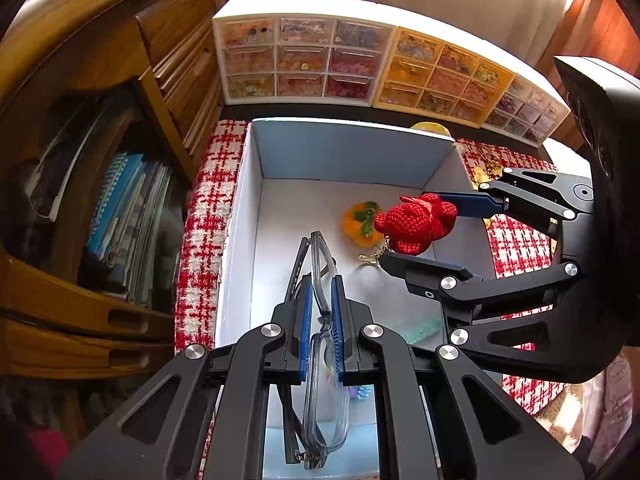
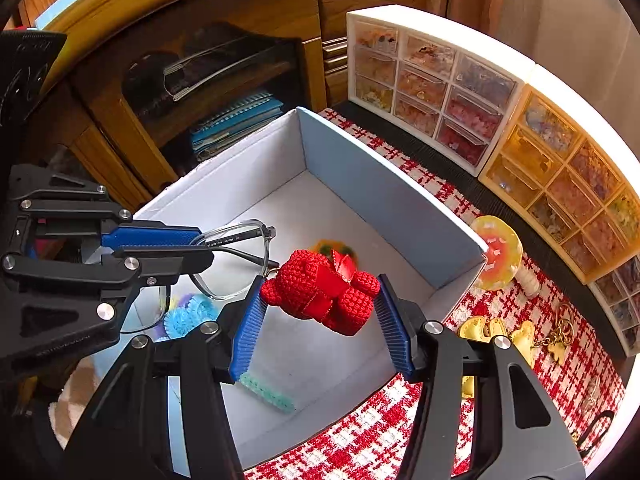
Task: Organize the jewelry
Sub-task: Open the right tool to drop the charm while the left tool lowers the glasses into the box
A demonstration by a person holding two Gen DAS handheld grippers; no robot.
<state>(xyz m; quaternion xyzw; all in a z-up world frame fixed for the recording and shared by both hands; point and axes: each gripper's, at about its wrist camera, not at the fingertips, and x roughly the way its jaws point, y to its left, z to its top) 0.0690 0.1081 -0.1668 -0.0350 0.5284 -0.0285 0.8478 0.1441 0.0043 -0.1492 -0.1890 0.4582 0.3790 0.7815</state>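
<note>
A white open box (image 1: 352, 148) (image 2: 384, 196) sits on a red-and-white checked cloth. My left gripper (image 1: 322, 292) (image 2: 200, 246) is shut on a folded pair of clear-framed glasses (image 1: 320, 264) (image 2: 236, 252), held over the box. My right gripper (image 2: 320, 304) (image 1: 404, 236) is shut on a red crochet bear charm (image 2: 324, 292) (image 1: 416, 222), also over the box. On the box floor lie an orange crochet charm (image 1: 358, 222) (image 2: 334, 250), a mint green strip (image 2: 266, 392) (image 1: 420, 330) and a blue-purple frilly piece (image 2: 188, 314).
Three small drawer cabinets (image 1: 300, 60) (image 2: 428, 84) full of trinkets line the back. A yellow-orange mushroom piece (image 2: 498, 256) and gold charms (image 2: 520, 338) lie on the cloth (image 2: 520, 392) right of the box. A wooden bookshelf (image 1: 100, 160) stands at the left.
</note>
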